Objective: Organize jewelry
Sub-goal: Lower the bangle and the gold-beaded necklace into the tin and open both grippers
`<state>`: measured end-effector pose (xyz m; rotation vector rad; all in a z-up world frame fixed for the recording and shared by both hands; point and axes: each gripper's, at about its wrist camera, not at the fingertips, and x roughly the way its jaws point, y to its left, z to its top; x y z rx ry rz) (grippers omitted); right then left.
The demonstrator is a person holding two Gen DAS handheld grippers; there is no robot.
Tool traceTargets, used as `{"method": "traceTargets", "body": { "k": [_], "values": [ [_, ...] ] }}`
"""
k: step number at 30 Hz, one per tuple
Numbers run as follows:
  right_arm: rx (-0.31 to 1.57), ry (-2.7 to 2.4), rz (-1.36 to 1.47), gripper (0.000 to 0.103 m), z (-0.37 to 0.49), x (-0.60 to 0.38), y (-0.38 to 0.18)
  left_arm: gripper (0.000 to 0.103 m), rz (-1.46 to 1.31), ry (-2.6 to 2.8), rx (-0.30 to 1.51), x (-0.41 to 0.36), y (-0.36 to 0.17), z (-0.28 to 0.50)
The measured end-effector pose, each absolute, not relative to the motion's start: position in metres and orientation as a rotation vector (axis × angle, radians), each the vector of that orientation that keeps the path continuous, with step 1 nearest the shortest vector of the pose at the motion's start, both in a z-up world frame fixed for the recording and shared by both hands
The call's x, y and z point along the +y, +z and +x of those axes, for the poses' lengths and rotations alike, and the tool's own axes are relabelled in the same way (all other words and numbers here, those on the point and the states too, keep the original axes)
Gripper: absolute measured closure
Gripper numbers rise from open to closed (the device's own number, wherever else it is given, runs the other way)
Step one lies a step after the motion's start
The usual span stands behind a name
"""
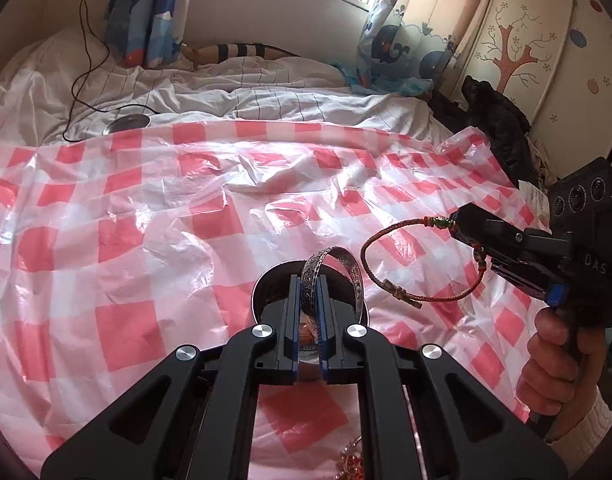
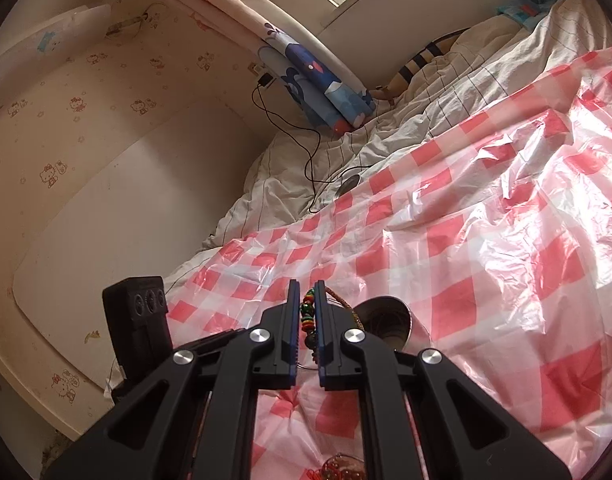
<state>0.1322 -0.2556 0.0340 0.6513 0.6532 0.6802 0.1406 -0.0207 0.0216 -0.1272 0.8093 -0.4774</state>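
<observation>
My left gripper (image 1: pixel 309 280) is shut on an engraved silver bangle (image 1: pixel 347 264), held upright over a round metal bowl (image 1: pixel 262 292) that rests on the pink-checked plastic sheet (image 1: pixel 146 240). To its right, a person's hand (image 1: pixel 545 352) carries my right gripper (image 1: pixel 457 228), shut on the beaded end of a red braided cord bracelet (image 1: pixel 421 264) that dangles in a loop in the air. In the right wrist view the right gripper (image 2: pixel 307 286) pinches the bracelet's coloured beads (image 2: pixel 307 314), and the bowl (image 2: pixel 385 320) lies just right of its fingers.
More red jewelry (image 1: pixel 351 460) lies on the sheet under the left gripper, also seen as loose jewelry (image 2: pixel 341 466). A white quilt (image 1: pixel 266 96), a black cable (image 1: pixel 82 60) and a round metal disc (image 1: pixel 128 123) sit behind. Dark clothing (image 1: pixel 501 120) is heaped at the right.
</observation>
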Motion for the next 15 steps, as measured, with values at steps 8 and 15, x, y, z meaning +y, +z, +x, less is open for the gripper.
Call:
{"method": "traceTargets", "body": {
  "k": [8, 15],
  "values": [
    [0.748, 0.692, 0.781, 0.095, 0.166, -0.244, -0.007, 0.097, -0.130, -0.446, 0.877, -0.024, -0.016, 0.161],
    [0.832, 0.642, 0.749, 0.095, 0.175, -0.232, -0.036, 0.095, -0.014, -0.397, 0.913, -0.036, -0.026, 0.162]
  ]
}}
